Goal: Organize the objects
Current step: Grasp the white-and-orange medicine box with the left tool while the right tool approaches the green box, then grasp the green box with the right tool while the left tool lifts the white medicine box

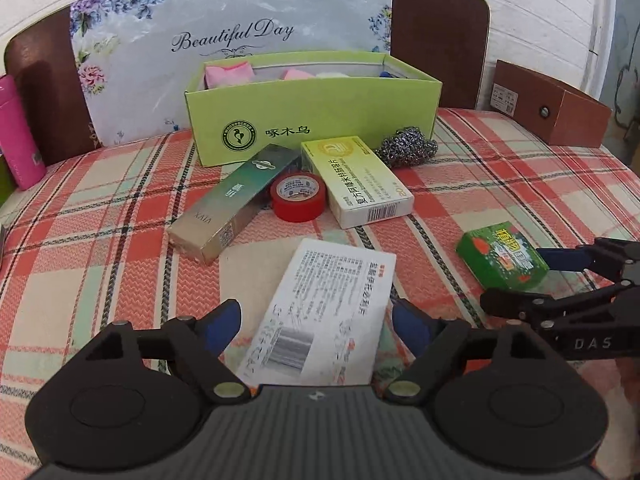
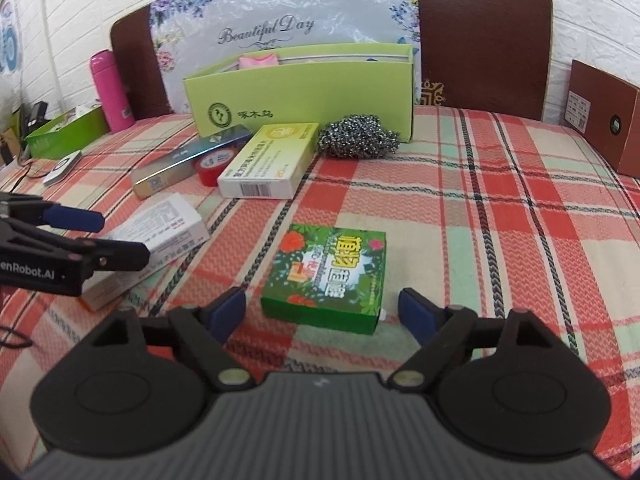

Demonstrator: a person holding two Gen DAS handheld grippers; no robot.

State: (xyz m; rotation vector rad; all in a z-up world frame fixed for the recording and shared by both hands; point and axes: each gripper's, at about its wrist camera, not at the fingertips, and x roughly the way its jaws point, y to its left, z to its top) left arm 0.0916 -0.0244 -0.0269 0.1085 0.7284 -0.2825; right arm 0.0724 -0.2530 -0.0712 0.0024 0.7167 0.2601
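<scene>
I was at the pick-up step: my left gripper [image 1: 316, 320] stood wide open astride the white box [image 1: 320, 316], my right gripper [image 2: 322, 312] likewise around the green box [image 2: 330, 276], each needing only to close.

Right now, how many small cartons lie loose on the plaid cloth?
4: white carton between the left gripper fingers, green carton before the right gripper, long teal carton and yellow carton by the tape.

Two low wrist views facing the headboard, sharing green box [image 1: 312, 120] [image 2: 300, 100]
</scene>
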